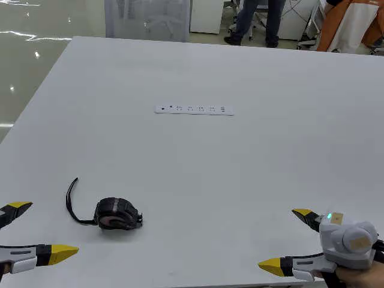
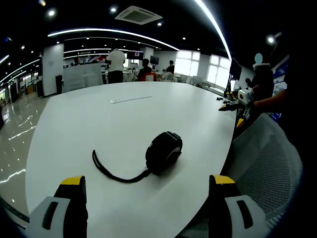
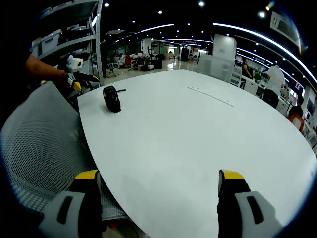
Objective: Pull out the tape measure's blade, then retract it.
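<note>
A black tape measure [image 1: 117,214] with a black wrist strap [image 1: 72,204] lies on the white table [image 1: 198,156] near its front left, blade fully inside. My left gripper [image 1: 27,233] stands open just left of it, yellow-tipped jaws wide apart, nothing between them. The left gripper view has the tape measure [image 2: 164,151] a short way ahead of the left gripper [image 2: 146,186]. My right gripper [image 1: 287,240] is open at the front right, far from the tape. From the right gripper [image 3: 160,179], the tape measure [image 3: 112,98] sits across the table.
A white power strip [image 1: 194,109] lies flat mid-table. A grey mesh chair [image 3: 34,158] stands at the near edge. People and office furniture stand beyond the far edge.
</note>
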Tool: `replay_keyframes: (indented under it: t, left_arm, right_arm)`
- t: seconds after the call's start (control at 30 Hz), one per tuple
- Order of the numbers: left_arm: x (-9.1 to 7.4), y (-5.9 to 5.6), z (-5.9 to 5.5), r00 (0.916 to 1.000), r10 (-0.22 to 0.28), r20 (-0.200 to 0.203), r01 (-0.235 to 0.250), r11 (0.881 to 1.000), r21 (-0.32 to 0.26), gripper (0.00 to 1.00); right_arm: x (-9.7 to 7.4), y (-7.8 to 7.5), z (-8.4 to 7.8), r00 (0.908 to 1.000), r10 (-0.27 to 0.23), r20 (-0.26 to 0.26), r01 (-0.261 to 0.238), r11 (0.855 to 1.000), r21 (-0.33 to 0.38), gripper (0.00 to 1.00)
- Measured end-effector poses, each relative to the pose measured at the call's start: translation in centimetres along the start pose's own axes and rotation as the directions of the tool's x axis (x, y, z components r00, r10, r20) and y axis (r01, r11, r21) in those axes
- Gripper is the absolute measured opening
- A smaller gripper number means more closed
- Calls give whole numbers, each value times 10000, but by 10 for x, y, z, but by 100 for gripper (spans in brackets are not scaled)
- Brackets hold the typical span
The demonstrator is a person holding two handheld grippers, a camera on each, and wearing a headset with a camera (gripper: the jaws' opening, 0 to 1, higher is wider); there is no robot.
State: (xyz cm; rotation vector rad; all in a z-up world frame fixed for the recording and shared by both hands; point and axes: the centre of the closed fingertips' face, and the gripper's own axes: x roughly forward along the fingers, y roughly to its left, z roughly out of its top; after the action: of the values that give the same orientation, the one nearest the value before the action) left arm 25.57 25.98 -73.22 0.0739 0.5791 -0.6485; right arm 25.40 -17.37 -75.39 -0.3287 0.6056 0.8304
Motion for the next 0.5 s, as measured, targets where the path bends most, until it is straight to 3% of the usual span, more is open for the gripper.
replay_keyframes:
  t: [0.13, 0.5]
  left_arm:
    - [0, -4, -5, 9998, -167, -87, 167, 9998, 76, 100]
    - [2, -6, 4, 9994, -265, 214, 261, 9996, 146, 100]
  right_arm:
    - [-1, -1, 1, 10000, -34, 86, 33, 10000, 61, 100]
    - [-11, -1, -8, 9999, -106, 3, 106, 9999, 130, 100]
